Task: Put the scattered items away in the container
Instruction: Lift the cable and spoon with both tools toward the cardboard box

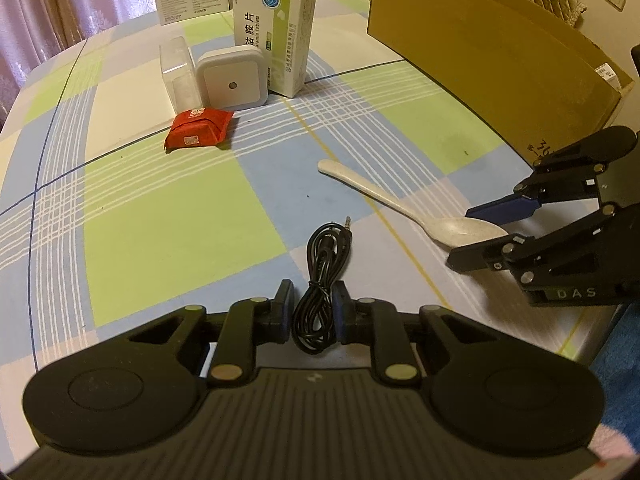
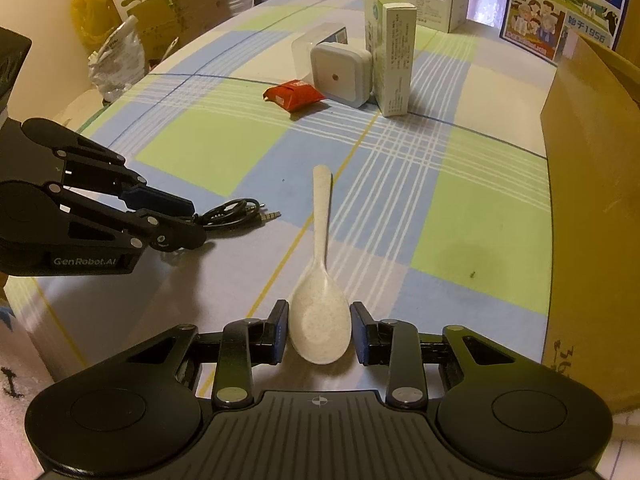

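Observation:
A coiled black audio cable [image 1: 328, 248] lies on the checked tablecloth [image 1: 160, 220], and my left gripper [image 1: 314, 312] is shut on its near loops. The right wrist view shows the same left gripper [image 2: 198, 222] from the side, with the cable [image 2: 236, 216] trailing out past its tips. My right gripper [image 2: 320, 332] is shut on the bowl of a speckled white spoon [image 2: 322, 220], whose handle points away across the table. In the left wrist view the right gripper [image 1: 460, 236] clasps the spoon [image 1: 380, 196] from the right. An open cardboard box [image 1: 480, 60] stands along the right side.
Farther back are a red packet [image 1: 198, 130], a white square night light [image 1: 232, 80], a clear plastic case [image 1: 178, 72] and an upright medicine box [image 1: 280, 32]. More cartons stand at the table's far edge. The cardboard box wall [image 2: 592, 200] rises close to the right gripper.

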`<state>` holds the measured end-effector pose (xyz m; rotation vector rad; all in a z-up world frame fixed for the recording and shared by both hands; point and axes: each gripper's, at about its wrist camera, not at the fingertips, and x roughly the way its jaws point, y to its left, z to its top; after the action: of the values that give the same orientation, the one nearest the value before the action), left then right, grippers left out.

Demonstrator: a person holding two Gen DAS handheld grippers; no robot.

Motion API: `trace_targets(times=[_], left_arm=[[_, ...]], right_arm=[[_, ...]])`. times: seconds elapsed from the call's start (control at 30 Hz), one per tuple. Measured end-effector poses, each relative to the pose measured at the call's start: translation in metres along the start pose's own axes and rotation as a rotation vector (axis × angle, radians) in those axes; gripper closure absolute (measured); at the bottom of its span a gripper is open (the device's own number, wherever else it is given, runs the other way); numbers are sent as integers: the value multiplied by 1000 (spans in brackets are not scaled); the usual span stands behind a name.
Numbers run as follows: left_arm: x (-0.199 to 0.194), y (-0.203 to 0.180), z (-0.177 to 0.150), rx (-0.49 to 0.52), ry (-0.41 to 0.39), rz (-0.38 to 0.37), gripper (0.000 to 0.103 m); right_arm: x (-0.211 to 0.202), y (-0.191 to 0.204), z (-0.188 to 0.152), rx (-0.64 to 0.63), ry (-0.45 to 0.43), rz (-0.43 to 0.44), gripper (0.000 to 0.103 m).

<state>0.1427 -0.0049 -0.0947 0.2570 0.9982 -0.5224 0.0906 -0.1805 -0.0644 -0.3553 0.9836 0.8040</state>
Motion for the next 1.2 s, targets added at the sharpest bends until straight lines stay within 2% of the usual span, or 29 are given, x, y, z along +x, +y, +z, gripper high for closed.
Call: trace_targets(times=[0.37, 0.53, 0.83, 0.9, 1.2], left_arm=[[-4, 1, 2, -10, -13, -1, 88], [2, -1, 3, 12, 13, 2, 87], [15, -6, 12, 39, 9, -1, 84], [15, -6, 14, 39, 14, -7, 89], [-4, -4, 16, -5, -5, -1, 91]], right_arm=[[-6, -2, 1, 13, -35, 6, 73], [-7, -2, 0, 18, -38, 7, 73], [-5, -7, 0, 36, -37, 11, 73], [-5, -8, 0, 41, -38, 12, 73], [-13, -7, 2, 38, -80, 14, 73]])
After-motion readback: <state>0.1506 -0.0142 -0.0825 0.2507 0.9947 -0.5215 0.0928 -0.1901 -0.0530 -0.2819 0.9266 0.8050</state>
